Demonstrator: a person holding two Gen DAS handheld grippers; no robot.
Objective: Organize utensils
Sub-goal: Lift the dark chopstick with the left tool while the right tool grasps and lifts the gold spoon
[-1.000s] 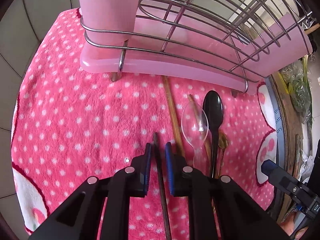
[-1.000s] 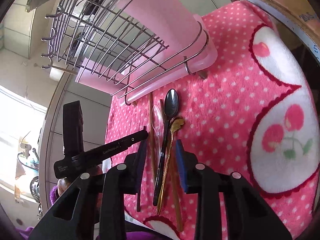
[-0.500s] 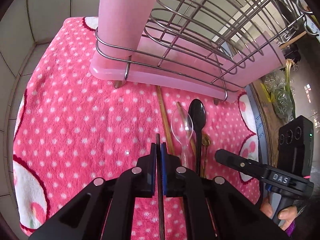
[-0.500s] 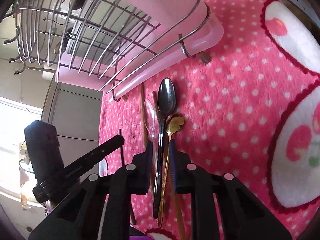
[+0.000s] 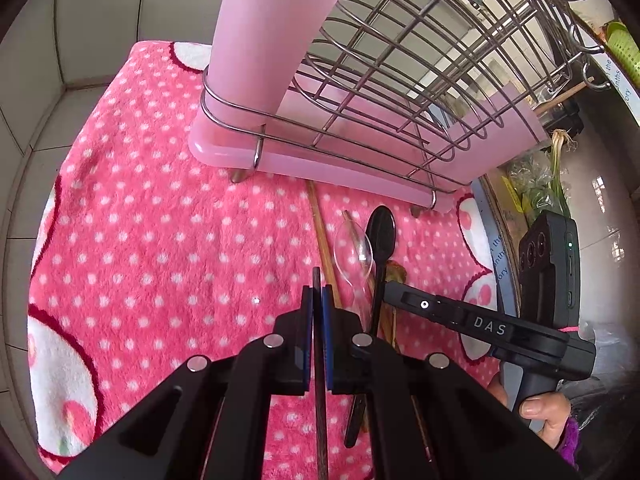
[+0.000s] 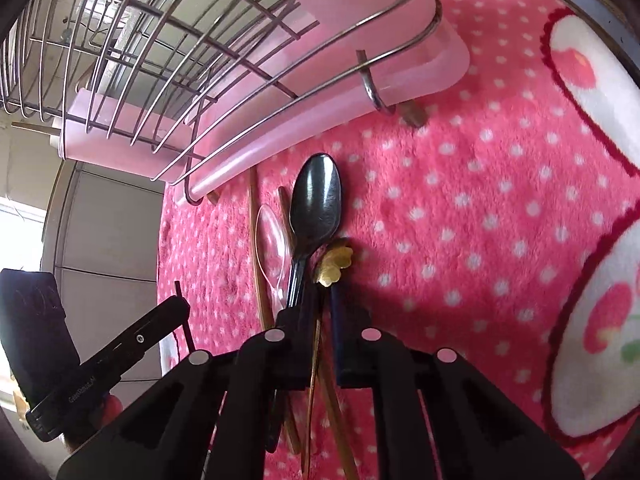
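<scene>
Left tongs (image 5: 317, 298) clamping a dark chopstick (image 5: 320, 400) above the pink dotted towel (image 5: 160, 240). Right tongs (image 6: 320, 300) pinching the gold spoon (image 6: 334, 264) by its handle, beside the black spoon (image 6: 316, 200) and clear spoon (image 6: 272, 236), lying just before the rack (image 6: 280, 80).

Left gripper (image 5: 317, 300) now clamped on the dark chopstick (image 5: 320, 400) (jaws apart 1 second ago), raised nearer the dish rack (image 5: 360, 120), right gripper (image 6: 322, 312) narrowed around the gold spoon (image 6: 334, 266) handle
</scene>
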